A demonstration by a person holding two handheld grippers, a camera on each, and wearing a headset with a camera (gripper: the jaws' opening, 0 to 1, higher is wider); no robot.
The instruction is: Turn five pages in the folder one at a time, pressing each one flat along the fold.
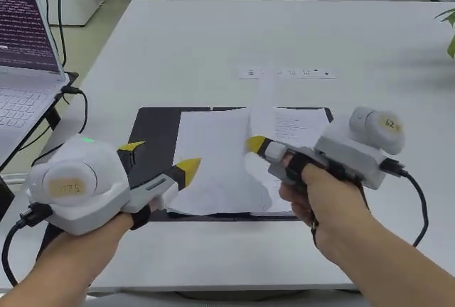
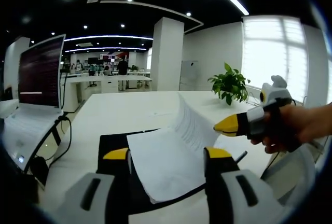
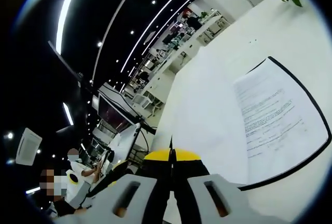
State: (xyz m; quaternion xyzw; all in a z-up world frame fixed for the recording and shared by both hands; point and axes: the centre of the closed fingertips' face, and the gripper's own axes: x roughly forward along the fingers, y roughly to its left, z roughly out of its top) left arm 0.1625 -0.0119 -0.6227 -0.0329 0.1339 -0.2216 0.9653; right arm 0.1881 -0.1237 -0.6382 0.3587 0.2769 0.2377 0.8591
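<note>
Pinches the lifted page (image 1: 213, 168) in the right gripper (image 1: 254, 143) — holds the left gripper (image 1: 160, 158) agape above the left side of the folder (image 1: 153, 135).

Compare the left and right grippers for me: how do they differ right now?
The left gripper has its jaws wide open and holds nothing; the right gripper has its jaws shut, pinching the edge of the lifted page. The left gripper hovers over the left side of the folder, while the right gripper sits near the middle fold. Both have yellow tips and point towards the page.
</note>
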